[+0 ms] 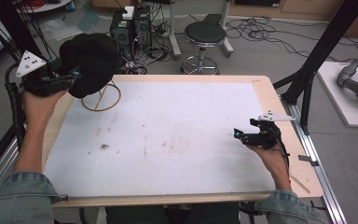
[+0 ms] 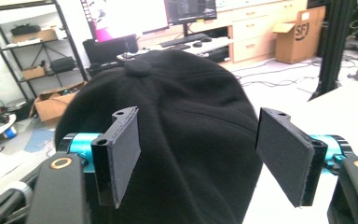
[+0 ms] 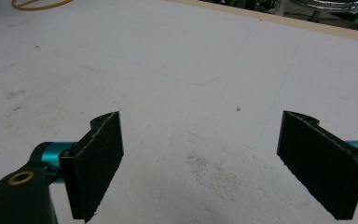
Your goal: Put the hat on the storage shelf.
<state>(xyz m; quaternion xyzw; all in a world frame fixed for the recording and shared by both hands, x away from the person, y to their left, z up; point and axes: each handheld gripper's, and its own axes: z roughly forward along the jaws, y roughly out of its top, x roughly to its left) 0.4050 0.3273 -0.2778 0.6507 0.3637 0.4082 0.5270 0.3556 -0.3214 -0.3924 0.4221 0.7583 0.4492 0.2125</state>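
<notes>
Directly before left gripper [image 2: 198, 158]: black cap [image 2: 168, 121].

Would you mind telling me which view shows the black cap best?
The left gripper view: the black cap sits large between the open jaws, its top button visible. The high view shows it small on a wooden stand.

The white counter [image 1: 168, 140] lies bare across its middle and near edge, open for a hand to pass. At the far left corner a black cap [image 1: 93, 60] sits on a wire stand [image 1: 103, 100], blocking that corner just ahead of the left gripper [image 1: 72, 77].
</notes>
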